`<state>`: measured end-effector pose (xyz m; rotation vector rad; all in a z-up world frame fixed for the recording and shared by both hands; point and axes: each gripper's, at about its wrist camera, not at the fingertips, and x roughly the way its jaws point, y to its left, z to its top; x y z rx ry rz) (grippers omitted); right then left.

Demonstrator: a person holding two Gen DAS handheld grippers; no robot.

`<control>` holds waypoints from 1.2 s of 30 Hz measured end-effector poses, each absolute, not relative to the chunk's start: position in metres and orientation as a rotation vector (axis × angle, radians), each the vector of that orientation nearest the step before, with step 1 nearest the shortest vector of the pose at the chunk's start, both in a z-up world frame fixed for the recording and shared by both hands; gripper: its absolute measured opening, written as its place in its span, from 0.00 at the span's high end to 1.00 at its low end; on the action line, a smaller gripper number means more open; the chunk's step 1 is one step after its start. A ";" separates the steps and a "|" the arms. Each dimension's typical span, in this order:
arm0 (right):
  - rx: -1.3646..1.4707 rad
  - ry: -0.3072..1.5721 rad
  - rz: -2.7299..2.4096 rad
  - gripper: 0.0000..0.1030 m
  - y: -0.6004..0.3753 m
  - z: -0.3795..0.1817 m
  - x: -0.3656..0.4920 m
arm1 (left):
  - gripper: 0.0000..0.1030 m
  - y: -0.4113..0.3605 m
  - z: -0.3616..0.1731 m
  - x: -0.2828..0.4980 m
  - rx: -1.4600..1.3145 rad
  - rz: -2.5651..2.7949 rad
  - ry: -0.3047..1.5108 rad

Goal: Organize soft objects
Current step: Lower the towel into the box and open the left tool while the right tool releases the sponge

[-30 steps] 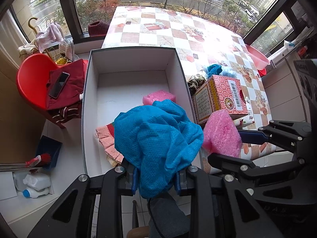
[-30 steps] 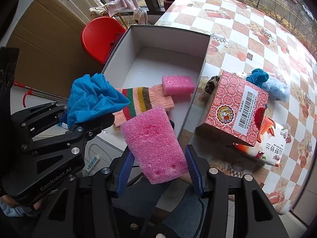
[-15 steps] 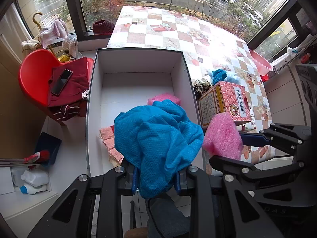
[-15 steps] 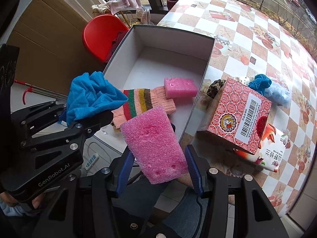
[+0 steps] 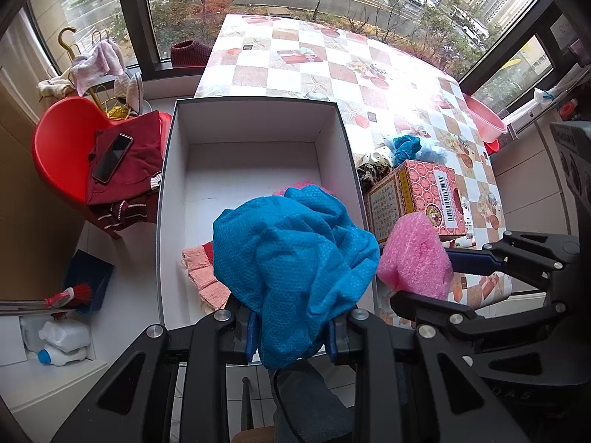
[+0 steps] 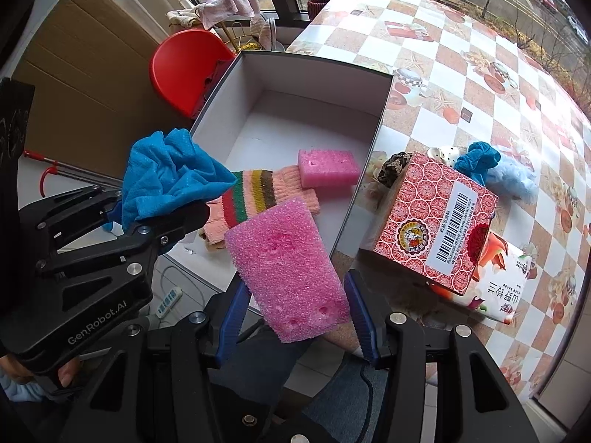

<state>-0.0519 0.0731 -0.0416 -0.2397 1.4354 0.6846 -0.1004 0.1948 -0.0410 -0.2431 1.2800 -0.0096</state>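
Note:
My left gripper (image 5: 291,336) is shut on a crumpled blue cloth (image 5: 295,269), held above the near end of an open white box (image 5: 251,170); the cloth also shows in the right wrist view (image 6: 170,177). My right gripper (image 6: 295,317) is shut on a pink foam block (image 6: 288,273), held by the box's near right corner; it also shows in the left wrist view (image 5: 413,258). Inside the box (image 6: 306,110) lie a striped knit piece (image 6: 258,199) and a second pink foam block (image 6: 327,168).
On the checkered table (image 5: 332,66), right of the box, stand a red patterned carton (image 6: 432,221), a printed packet (image 6: 495,288), a teal scrunchie (image 6: 476,158), a pale blue fluffy item (image 6: 511,181) and a leopard scrunchie (image 6: 395,168). A red chair (image 5: 59,155) with clothes and a phone stands left.
Both grippers have pulled back and up from the box, so it looks smaller and farther. The cloth and the foam block stay gripped.

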 end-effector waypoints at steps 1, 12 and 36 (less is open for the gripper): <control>-0.239 1.437 0.685 0.48 0.073 -0.042 -0.052 | 0.72 0.195 -0.041 -0.100 -0.244 -0.008 1.281; -0.239 1.450 0.691 0.48 0.070 -0.043 -0.042 | 0.72 0.195 -0.044 -0.095 -0.257 0.012 1.287; -0.136 1.491 0.687 0.48 0.084 -0.057 0.017 | 0.72 0.219 -0.064 -0.050 -0.252 0.128 1.354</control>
